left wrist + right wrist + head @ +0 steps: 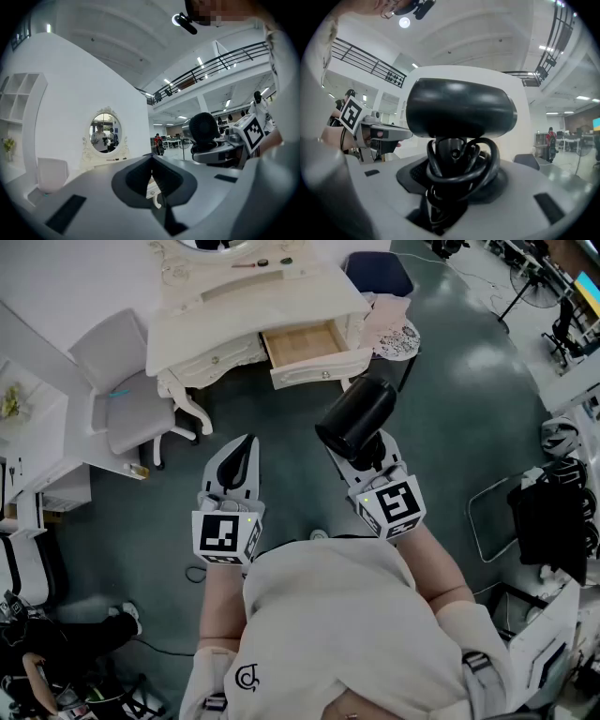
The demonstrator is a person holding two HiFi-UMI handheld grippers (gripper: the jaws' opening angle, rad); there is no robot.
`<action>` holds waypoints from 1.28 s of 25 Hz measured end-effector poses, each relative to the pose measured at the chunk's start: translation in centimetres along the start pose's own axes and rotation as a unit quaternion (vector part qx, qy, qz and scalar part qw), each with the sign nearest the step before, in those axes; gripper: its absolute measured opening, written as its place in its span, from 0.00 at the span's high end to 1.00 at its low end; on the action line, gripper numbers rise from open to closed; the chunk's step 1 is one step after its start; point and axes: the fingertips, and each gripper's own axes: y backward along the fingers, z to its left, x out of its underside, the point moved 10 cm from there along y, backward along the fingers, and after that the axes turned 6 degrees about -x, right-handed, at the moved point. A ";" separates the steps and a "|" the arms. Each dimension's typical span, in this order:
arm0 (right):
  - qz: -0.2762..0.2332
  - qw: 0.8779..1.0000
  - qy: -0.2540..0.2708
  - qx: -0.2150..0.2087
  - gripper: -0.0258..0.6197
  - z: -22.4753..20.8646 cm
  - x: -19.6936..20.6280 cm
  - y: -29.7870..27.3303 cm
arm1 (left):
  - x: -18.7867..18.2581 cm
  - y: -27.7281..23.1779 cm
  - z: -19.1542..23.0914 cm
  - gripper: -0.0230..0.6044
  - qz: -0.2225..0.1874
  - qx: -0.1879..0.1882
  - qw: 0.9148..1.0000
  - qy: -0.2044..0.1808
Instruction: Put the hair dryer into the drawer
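A black hair dryer (356,416) stands upright in my right gripper (360,449), its barrel on top. In the right gripper view the jaws are shut on the hair dryer's (459,112) handle, which has its black cord wound round it, deep in my right gripper (451,194). My left gripper (241,456) is level beside it, shut and holding nothing; its tips meet in the left gripper view (152,161). The hair dryer (204,127) also shows there at the right. The white vanity's drawer (323,367) stands pulled open ahead of both grippers, with a bare wooden inside.
The white vanity table (234,315) with an oval mirror (105,132) stands ahead. A pale chair (127,399) is at its left, a dark stool (380,273) and a patterned round object (398,334) at its right. Black bags (553,521) lie far right.
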 end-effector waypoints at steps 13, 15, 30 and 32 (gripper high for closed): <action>0.012 1.000 -0.016 0.003 0.65 -1.1 0.8 0.6 | 0.4 -0.8 -1.2 0.94 0.006 0.002 1.000 0.006; 0.014 1.000 -0.026 0.008 0.65 -1.4 1.0 0.7 | 0.5 -1.1 -1.3 0.94 0.007 0.002 1.000 0.007; 0.063 0.996 -0.054 0.016 0.65 -5.0 4.2 -2.4 | 2.6 -5.5 0.0 0.94 0.044 0.000 0.999 0.014; 0.065 0.996 -0.058 0.020 0.65 -6.0 4.5 -4.2 | 3.0 -7.3 1.2 0.94 0.047 0.003 0.999 0.016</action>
